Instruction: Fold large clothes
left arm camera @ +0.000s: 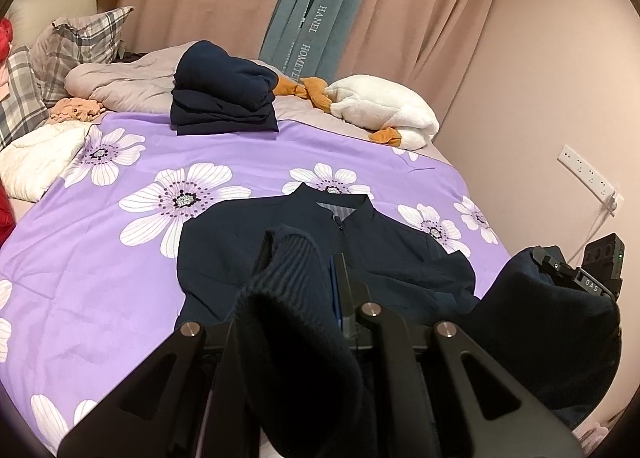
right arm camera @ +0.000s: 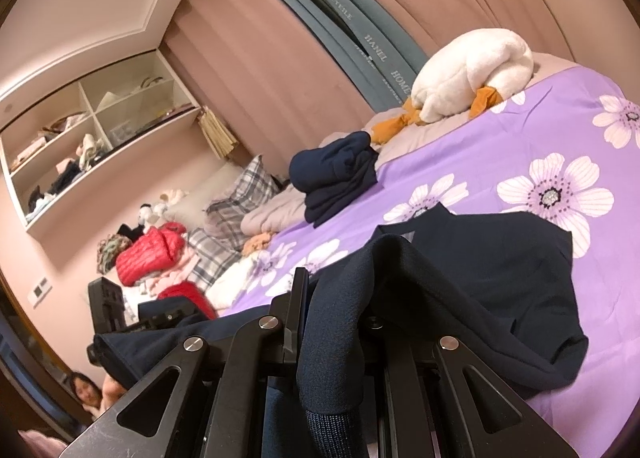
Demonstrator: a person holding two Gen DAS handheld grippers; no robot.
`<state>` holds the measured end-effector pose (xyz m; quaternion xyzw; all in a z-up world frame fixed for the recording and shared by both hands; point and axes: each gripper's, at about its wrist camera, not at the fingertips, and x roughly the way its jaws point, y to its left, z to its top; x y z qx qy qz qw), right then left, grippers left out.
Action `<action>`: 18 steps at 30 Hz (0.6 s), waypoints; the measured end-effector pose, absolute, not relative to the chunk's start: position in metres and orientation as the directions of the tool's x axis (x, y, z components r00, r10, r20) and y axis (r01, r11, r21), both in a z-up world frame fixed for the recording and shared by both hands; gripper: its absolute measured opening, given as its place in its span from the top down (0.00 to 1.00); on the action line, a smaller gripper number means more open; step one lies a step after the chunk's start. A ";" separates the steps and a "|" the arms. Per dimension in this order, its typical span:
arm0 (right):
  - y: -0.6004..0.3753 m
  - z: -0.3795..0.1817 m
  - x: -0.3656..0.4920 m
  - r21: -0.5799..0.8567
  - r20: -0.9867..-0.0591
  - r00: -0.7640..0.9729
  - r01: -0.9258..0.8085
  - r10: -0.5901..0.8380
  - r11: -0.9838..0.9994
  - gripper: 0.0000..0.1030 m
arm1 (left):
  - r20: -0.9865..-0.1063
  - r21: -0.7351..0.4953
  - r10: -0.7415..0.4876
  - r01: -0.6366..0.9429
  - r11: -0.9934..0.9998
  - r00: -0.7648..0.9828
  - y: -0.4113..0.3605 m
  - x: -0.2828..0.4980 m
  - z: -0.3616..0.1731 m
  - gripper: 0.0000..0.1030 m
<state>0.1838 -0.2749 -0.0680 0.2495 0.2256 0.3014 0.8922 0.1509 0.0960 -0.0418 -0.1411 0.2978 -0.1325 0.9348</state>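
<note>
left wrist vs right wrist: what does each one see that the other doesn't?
Left wrist only: wall socket strip and the right hand-held gripper. Right wrist only: wall shelves, red padded jacket and a person low in the corner. Both: navy jacket on the purple floral sheet, folded navy stack, white plush duck, curtains; each hand-held gripper is shut on navy fabric.

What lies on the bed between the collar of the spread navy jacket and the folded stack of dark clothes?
Only bare purple flowered bedspread lies between the jacket's collar and the folded stack; the left wrist view shows it best.
</note>
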 end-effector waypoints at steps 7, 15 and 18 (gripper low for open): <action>-0.273 -0.069 0.194 0.575 -0.267 0.721 -0.413 0.639 0.706 0.88 | -0.527 -0.330 -0.318 0.155 0.931 0.788 0.097 0.160 -0.044 0.89; -0.272 -0.071 0.208 0.578 -0.281 0.728 -0.392 0.625 0.716 0.88 | -0.533 -0.324 -0.307 0.145 0.935 0.789 0.099 0.172 -0.047 0.89; -0.272 -0.071 0.212 0.575 -0.289 0.732 -0.383 0.617 0.723 0.88 | -0.534 -0.327 -0.301 0.136 0.935 0.790 0.100 0.177 -0.048 0.89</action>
